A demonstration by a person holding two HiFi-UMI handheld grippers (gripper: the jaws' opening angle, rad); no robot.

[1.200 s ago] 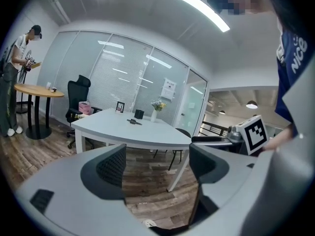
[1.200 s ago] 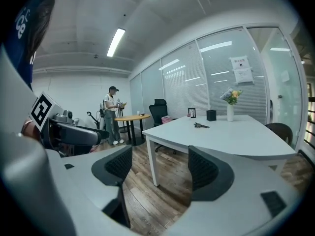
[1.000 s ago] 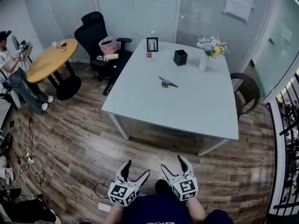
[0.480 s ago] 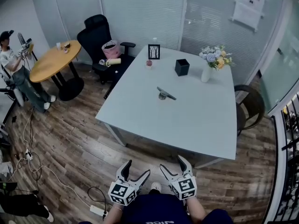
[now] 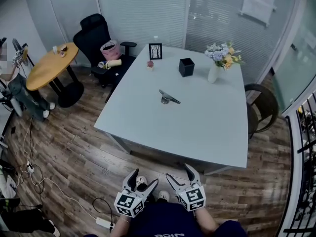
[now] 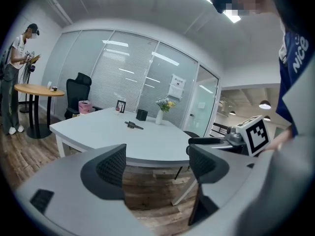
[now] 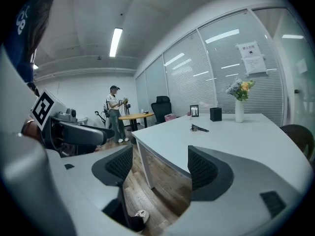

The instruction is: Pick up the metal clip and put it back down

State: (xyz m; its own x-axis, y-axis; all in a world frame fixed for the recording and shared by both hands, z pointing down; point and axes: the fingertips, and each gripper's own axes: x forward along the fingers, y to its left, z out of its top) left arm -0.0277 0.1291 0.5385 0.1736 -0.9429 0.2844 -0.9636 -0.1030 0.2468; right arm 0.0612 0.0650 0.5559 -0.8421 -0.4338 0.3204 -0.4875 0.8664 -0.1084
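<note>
A glass-walled office with lowered blinds and a wood-plank floor (image 5: pixel 74 147) has a large white table (image 5: pixel 207 132) in the middle. The metal clip (image 5: pixel 168 98) lies on the tabletop near its centre, well apart from both grippers. Farther back on the table stand a black square pen holder (image 5: pixel 186 67), a white vase of flowers (image 5: pixel 213 74), a framed picture (image 5: pixel 155 51) and, just beside the frame, a small pink pot (image 5: pixel 149 63). A black office chair (image 5: pixel 96 31) with a pink bag (image 5: pixel 109 50) on its seat stands off the table's far left corner, and a round wooden table (image 5: pixel 47 65) stands further left, with a person (image 7: pixel 114 113) beside it. A brown wicker chair (image 5: pixel 260 100) sits at the table's right side, and cables (image 5: pixel 49 184) trail over the floor at lower left. The table's near edge and a strip of floor lie between the grippers and the clip. The left gripper (image 5: pixel 144 179) and right gripper (image 5: pixel 180 173) are held low, close to the person's body, side by side, pointing towards the table. Each has its jaws wide apart with only floor and table showing between them
</note>
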